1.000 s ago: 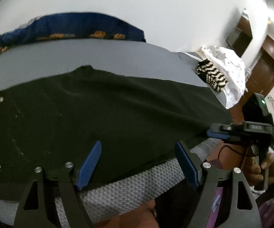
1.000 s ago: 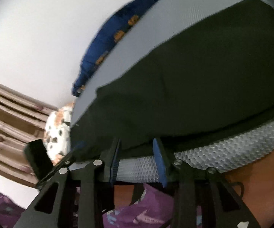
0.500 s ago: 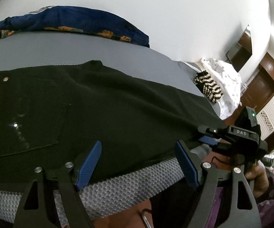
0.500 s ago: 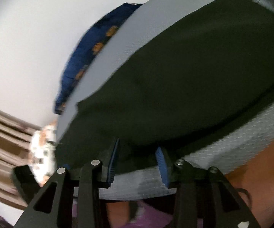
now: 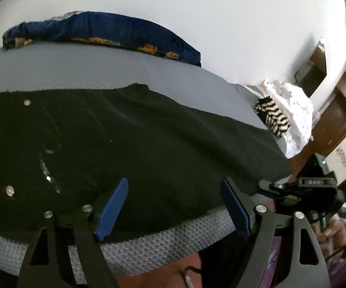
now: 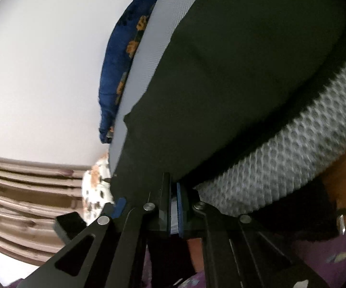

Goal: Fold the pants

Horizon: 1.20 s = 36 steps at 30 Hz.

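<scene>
A: Pants, black and of heavy denim-like cloth (image 5: 129, 144), lay spread flat on the grey honeycomb-textured mattress (image 5: 163, 242), their near edge along its front rim. How would they handle?

B: Soft and limp, I judged, but weighty; the riveted pocket end at nine o'clock in the left wrist view looked thicker and stiffer.

A: And the right hand-held gripper (image 6: 174, 206)?

B: Its blue pads had come together at the leg-end corner of the pants, at six o'clock in its own view. Cloth seemed pinched between them, though the seam there was dark.

A: The left hand-held gripper (image 5: 173, 206)?

B: Jaws stood wide apart, holding nothing, poised over the near edge of the pants.

A: Where should it bite?

B: On that near edge, probably taking both layers, so the fold lifts evenly.
</scene>
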### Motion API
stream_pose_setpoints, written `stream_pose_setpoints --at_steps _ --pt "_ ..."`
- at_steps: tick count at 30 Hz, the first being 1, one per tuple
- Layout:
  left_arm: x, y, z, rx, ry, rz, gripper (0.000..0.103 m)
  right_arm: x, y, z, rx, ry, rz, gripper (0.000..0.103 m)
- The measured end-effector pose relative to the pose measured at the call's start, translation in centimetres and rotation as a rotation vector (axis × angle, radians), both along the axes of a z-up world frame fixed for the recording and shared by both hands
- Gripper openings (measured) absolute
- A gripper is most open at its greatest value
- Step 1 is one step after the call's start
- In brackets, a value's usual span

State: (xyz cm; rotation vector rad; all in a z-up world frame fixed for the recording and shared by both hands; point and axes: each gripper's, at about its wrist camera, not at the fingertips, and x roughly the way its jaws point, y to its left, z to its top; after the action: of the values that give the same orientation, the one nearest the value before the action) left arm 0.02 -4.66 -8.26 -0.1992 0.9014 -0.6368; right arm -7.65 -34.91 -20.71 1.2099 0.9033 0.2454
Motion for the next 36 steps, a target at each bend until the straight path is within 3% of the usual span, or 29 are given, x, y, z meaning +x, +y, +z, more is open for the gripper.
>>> stream_pose_setpoints --at_steps 2,4,6,8,9,14,15,17,19,20,21,22,23,24,25,27,29,31,33,36 --pt "-0.2 0.2 -0.5 0.011 -0.008 0.006 0.079 0.5 0.1 -1.1 -0.020 0.040 0.014 0.005" --pt "0.1 0.2 -1.1 0.039 -0.001 0.006 0.079 0.6 -0.2 -2.3 0.040 0.063 -0.001 0.001" --pt "0.3 0.7 -1.8 0.078 0.000 0.013 0.079 0.2 -0.7 -2.1 0.054 0.071 0.014 0.004" --pt "0.6 1.8 -2.1 0.080 0.005 0.034 0.079 -0.5 -0.6 -1.2 0.028 0.072 0.038 0.022" --pt "0.6 2.2 -2.1 0.071 0.003 0.037 0.079 -0.9 -0.5 -0.6 0.019 0.061 0.054 0.026" --pt "1.0 3.2 -1.3 0.086 -0.033 0.083 0.079 -0.6 0.3 4.9 -0.203 -0.123 0.144 0.029" --pt "1.0 3.2 -1.3 0.071 -0.040 0.087 0.079 0.1 0.1 5.2 -0.229 -0.127 0.139 0.030" --pt "1.0 2.8 -1.7 0.128 -0.045 0.079 0.079 1.7 -0.9 5.0 -0.251 -0.139 0.133 0.030" --pt "1.0 2.8 -2.6 0.171 -0.058 0.053 0.079 3.3 -1.7 4.5 -0.375 -0.121 0.142 0.030" --pt "0.9 2.9 -2.7 0.176 -0.070 0.044 0.079 4.1 -2.5 3.6 -0.494 -0.061 0.154 0.031" --pt "0.7 3.0 -2.8 0.188 -0.084 0.034 0.079 4.3 -2.9 3.0 -0.528 -0.036 0.165 0.029" --pt "0.8 3.0 -2.7 0.197 -0.086 0.032 0.079 4.1 -3.9 2.5 -0.531 -0.028 0.158 0.007" --pt "1.0 2.9 -2.6 0.205 -0.086 0.036 0.079 3.7 -5.3 2.4 -0.509 0.019 0.100 0.000" --pt "1.0 2.9 -2.3 0.205 -0.087 0.046 0.079 3.3 -6.0 3.0 -0.444 -0.005 0.066 0.004" --pt "1.1 3.1 -2.0 0.192 -0.087 0.055 0.080 3.2 -6.1 4.2 -0.369 -0.076 0.058 0.013" --pt "1.3 3.6 -1.4 0.146 -0.092 0.079 0.080 4.9 -4.6 7.0 -0.289 -0.215 0.159 0.020" --pt "1.5 4.0 -1.0 0.137 -0.113 0.110 0.080 7.6 -1.9 9.9 -0.298 -0.320 0.278 0.048" --pt "1.9 4.9 -0.9 0.140 -0.119 0.146 0.080 11.4 1.2 12.2 -0.347 -0.412 0.403 0.057" --pt "2.3 6.2 -0.6 0.122 -0.126 0.188 0.080 16.5 5.7 13.4 -0.472 -0.461 0.578 0.057" --pt "2.9 8.3 0.5 0.098 -0.154 0.268 0.080 21.3 9.6 12.5 -0.597 -0.471 0.751 0.056"
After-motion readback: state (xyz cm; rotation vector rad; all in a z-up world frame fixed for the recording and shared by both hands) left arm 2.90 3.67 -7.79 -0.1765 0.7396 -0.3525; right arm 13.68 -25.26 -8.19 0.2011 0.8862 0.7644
